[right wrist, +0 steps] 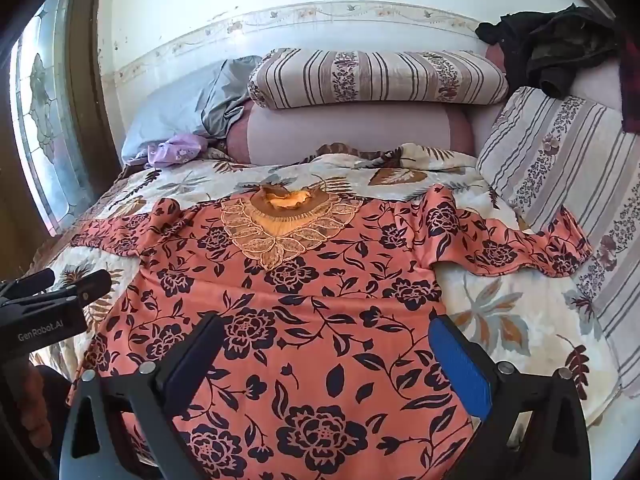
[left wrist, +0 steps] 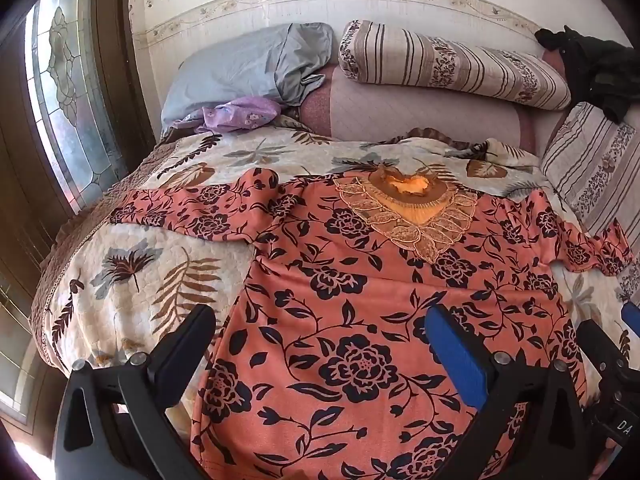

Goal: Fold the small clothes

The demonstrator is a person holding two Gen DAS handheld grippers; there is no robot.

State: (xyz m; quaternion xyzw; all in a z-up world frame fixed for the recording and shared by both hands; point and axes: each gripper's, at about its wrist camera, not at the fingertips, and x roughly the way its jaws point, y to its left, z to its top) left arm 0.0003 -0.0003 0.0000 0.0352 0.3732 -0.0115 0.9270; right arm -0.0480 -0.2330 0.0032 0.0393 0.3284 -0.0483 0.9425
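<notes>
An orange blouse with a dark flower print (left wrist: 340,280) (right wrist: 304,300) lies spread flat on the bed, front up. Its lace collar (left wrist: 408,216) (right wrist: 288,224) points toward the pillows. Both sleeves stretch sideways: one to the left (left wrist: 188,208), one to the right (right wrist: 508,244). My left gripper (left wrist: 320,324) hovers open over the blouse's lower left part, nothing between its fingers. My right gripper (right wrist: 328,336) hovers open over the lower right part, also empty. In the right wrist view the left gripper (right wrist: 68,282) shows at the left edge.
The blouse rests on a leaf-print quilt (left wrist: 132,272) (right wrist: 500,320). Striped pillows (left wrist: 448,64) (right wrist: 560,168), a grey pillow (left wrist: 248,68) and a purple cloth (left wrist: 240,114) lie at the head. Black clothes (right wrist: 552,52) are heaped at the far right. A stained-glass door (left wrist: 68,92) stands left.
</notes>
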